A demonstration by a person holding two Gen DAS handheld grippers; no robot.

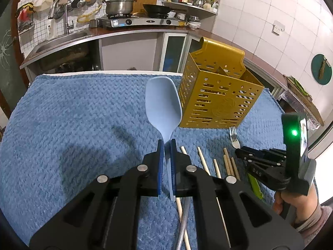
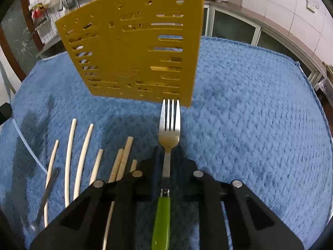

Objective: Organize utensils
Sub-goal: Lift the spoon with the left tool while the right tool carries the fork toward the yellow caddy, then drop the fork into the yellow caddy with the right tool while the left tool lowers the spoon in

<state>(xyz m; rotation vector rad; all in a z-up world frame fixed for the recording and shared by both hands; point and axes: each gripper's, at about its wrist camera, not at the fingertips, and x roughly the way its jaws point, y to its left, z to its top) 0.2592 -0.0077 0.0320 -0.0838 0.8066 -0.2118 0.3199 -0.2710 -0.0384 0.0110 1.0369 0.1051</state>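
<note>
Left gripper (image 1: pixel 166 145) clamps pale blue spoon (image 1: pixel 162 106) beside yellow holder (image 1: pixel 218 95). Right gripper (image 2: pixel 166 152) jaws slack astride fork (image 2: pixel 169 129) before holder.

Both grippers are black plastic frames built from angular linkage arms with triangular cut-outs, joined by round silver pivot pins. The left gripper (image 1: pixel 165 145) has thin blue pads lining the inner faces of its two fingers. The right gripper (image 2: pixel 166 152) has the same black linkage and silver pins, its finger pads dark blue. Seen from the left wrist camera, the right gripper carries pale letters moulded on one black arm, a pistol-style handle, and an upright black housing with a glowing green light and a small screen. The hand (image 1: pixel 295 204) gripping that handle wears a pinkish fleecy sleeve (image 1: pixel 318 218).
</note>
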